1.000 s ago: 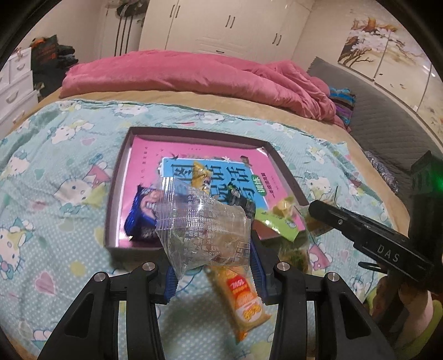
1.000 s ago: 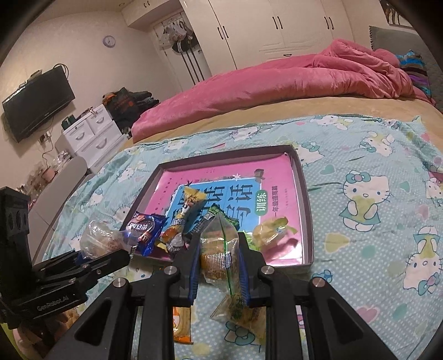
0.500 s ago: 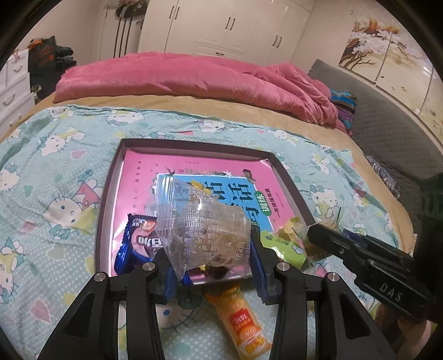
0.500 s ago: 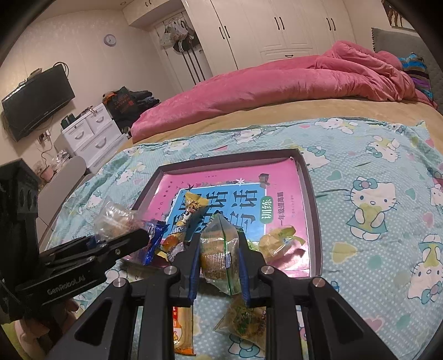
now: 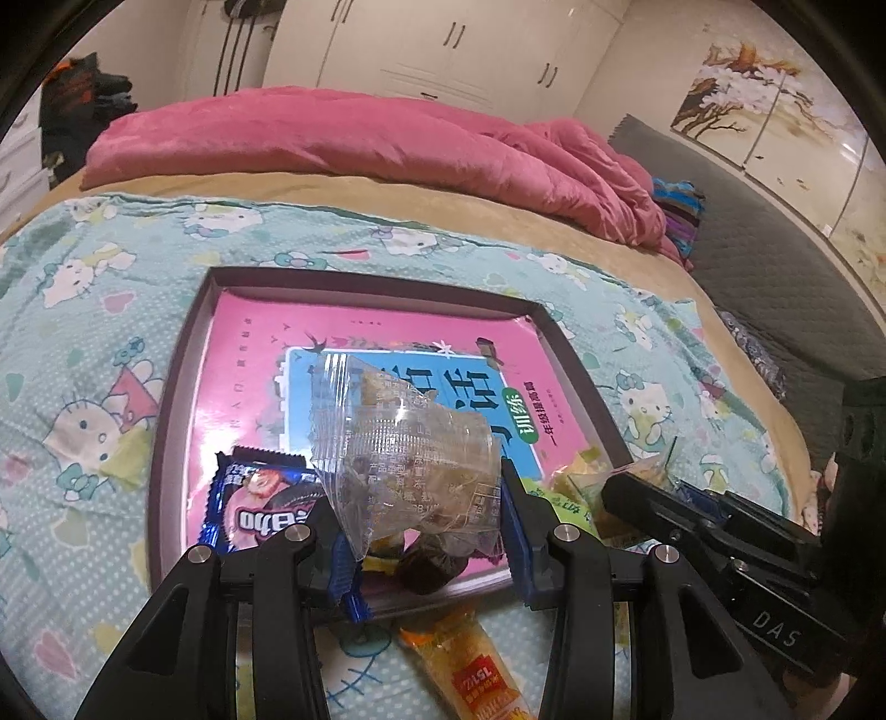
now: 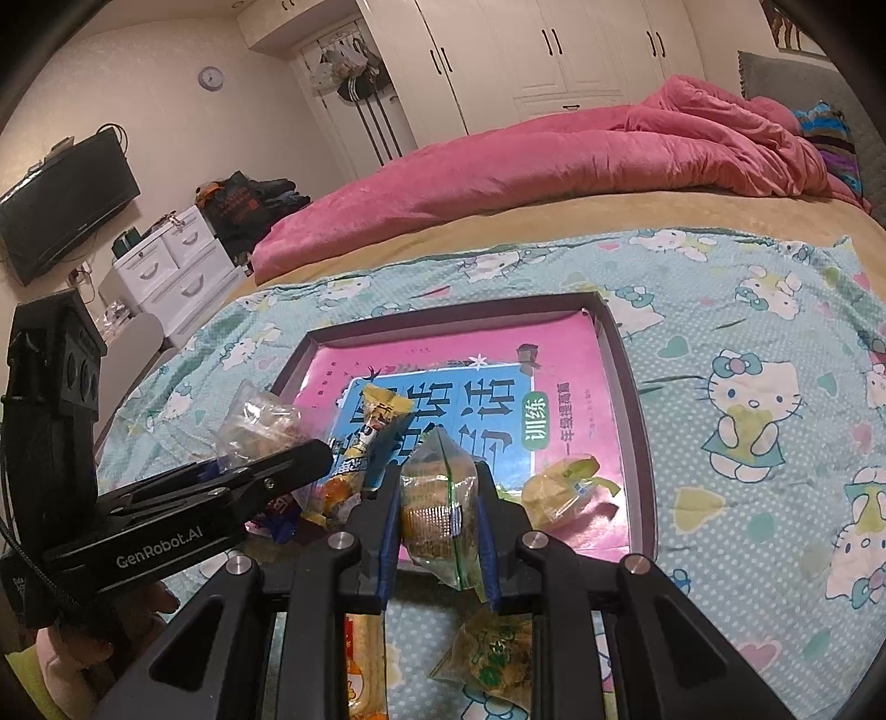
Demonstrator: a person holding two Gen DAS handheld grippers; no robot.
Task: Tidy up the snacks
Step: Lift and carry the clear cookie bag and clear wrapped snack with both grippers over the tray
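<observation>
Left wrist view: left gripper (image 5: 421, 520), jaws partly spread, grips a clear snack packet (image 5: 404, 448) above the tray (image 5: 166, 421); the opposite gripper reads "DAS". Right wrist view: right gripper (image 6: 437, 531) clenches a green-edged cracker packet (image 6: 440, 509) over the tray's near rim; lettering "GenRobot.AI".

We see pink duvet (image 6: 554, 160) bunched at 12 o'clock on bed. Cartoon-cat sheet (image 6: 764, 354) spreads below it. White wardrobe (image 6: 531, 50) behind. Black TV (image 6: 61, 199) on wall at 9 o'clock, white drawers (image 6: 166, 271) beneath, round wall clock (image 6: 211, 77) at 11. Tree painting (image 5: 775, 111) at 2 o'clock in left view.
</observation>
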